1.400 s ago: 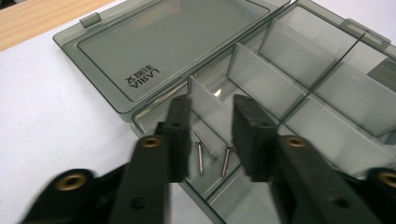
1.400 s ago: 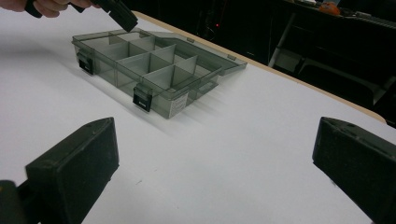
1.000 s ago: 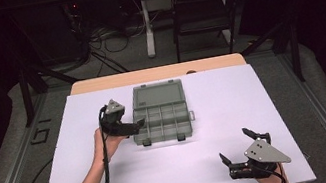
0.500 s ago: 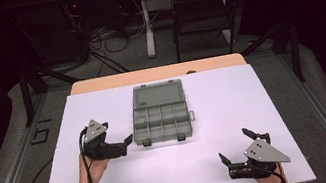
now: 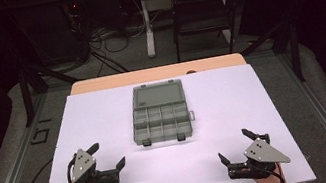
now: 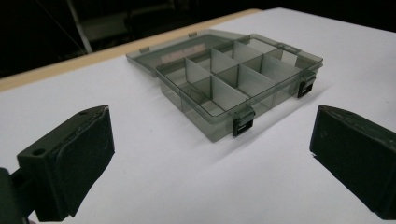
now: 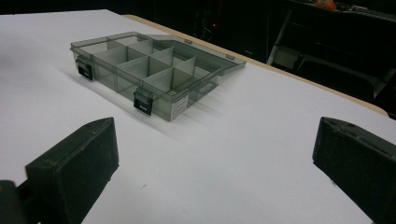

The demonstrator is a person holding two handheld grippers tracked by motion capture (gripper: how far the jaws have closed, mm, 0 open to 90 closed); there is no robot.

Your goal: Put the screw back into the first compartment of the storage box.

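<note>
Resting low on the white desk, near side of the organizer box: left tongs down and to its left, right tongs down and to its right, each well apart from it. Both spread wide, jaws far apart, nothing between them; black pads bare in the left gripper view and the right gripper view.

Sitting mid-desk between and beyond the two tongs, the organizer box lies open, its lid folded flat on the far side, hinged along the back. Divided into small compartments, empty as far as can be seen. Two dark latches hanging on the wall facing the tongs, also seen from the right.

Smoky, translucent hard plastic, so probably light, stiff and rather slick; likely to slide on the smooth desk if nudged from one side only. Thin dividers and walls apt to flex or crack under a hard squeeze. Best taken by pinching an outer wall near a corner, or the free far edge of the lid for swinging it shut, with the other tongs steadying the base. Latches small; better pressed than gripped.
</note>
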